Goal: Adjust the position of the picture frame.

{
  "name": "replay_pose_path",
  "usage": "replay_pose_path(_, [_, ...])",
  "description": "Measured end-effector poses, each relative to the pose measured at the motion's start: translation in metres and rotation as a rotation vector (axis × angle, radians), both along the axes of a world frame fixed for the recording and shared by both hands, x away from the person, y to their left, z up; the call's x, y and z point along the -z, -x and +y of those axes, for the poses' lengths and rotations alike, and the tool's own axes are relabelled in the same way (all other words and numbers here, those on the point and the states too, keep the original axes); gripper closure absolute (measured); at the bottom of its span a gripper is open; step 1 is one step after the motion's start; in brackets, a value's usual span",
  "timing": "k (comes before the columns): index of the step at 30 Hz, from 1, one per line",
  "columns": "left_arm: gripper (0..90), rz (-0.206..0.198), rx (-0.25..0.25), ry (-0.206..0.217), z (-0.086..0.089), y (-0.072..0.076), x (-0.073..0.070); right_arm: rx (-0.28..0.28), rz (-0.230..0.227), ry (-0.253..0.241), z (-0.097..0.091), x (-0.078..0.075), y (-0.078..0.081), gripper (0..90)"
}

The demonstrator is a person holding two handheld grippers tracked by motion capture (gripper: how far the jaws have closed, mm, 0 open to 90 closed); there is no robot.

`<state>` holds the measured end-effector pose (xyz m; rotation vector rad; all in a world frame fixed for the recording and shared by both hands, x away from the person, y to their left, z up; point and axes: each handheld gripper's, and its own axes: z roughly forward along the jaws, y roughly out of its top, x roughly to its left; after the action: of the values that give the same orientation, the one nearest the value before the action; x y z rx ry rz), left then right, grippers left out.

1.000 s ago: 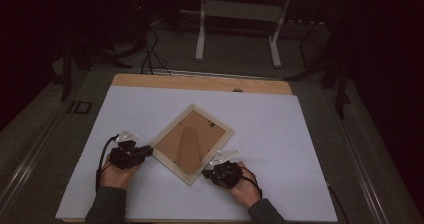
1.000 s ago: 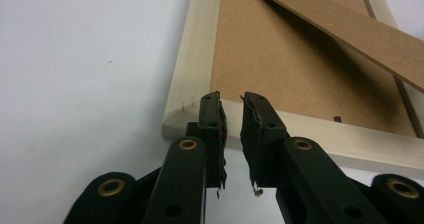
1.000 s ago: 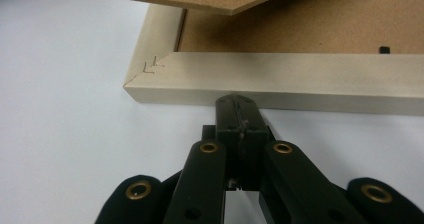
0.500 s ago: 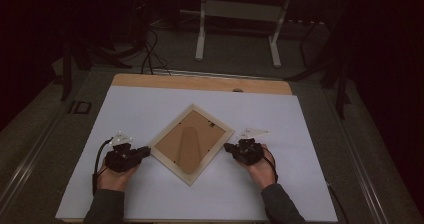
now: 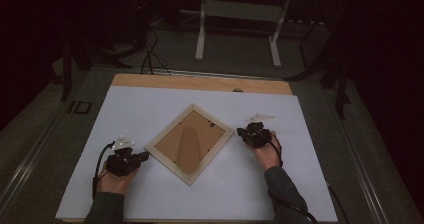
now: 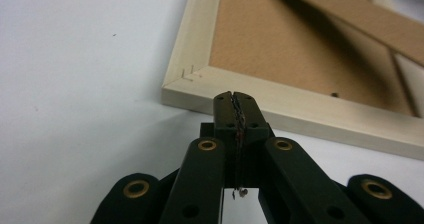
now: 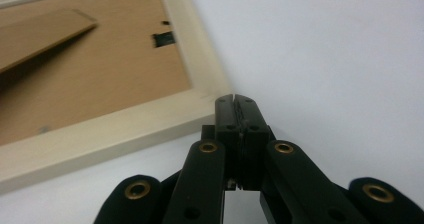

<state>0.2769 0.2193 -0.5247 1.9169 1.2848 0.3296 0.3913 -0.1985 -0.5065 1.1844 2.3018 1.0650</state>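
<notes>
A pale wooden picture frame [image 5: 190, 143] lies face down on the white table, turned like a diamond, its brown backing and fold-out stand [image 5: 186, 145] facing up. My left gripper [image 5: 145, 156] rests at the frame's left corner. Its jaws have just been closing and now stand shut with nothing between them. In the left gripper view the tips [image 6: 234, 96] nearly touch the frame's rim [image 6: 310, 111]. My right gripper [image 5: 242, 132] is shut and empty at the frame's right corner. Its tips [image 7: 234, 100] sit against the rim [image 7: 125, 126] there.
The white sheet [image 5: 150, 109] covers the table, with a strip of bare wood [image 5: 200, 82] along the far edge. Beyond it stand a metal stand's legs [image 5: 202, 34] and cables on the dark floor. Open white surface lies all round the frame.
My right gripper has travelled from the frame's lower right side up and right to its right corner. The left hand has barely shifted. The frame has stayed in place.
</notes>
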Motion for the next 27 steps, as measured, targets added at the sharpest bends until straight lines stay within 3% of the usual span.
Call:
replay_pose_path(12, [90.0,0.019,-0.02,-0.089,-0.007,-0.001,0.006,0.095,0.077,-0.073,0.005,0.01,-0.032,89.7])
replay_pose_path(20, [90.0,0.025,-0.017,-0.121,-0.011,-0.003,0.009,0.089,0.093,-0.063,0.015,0.016,-0.041,89.8])
replay_pose_path(27, [90.0,0.026,-0.019,-0.115,-0.013,-0.005,0.01,0.09,0.111,-0.046,0.018,0.02,-0.043,89.8])
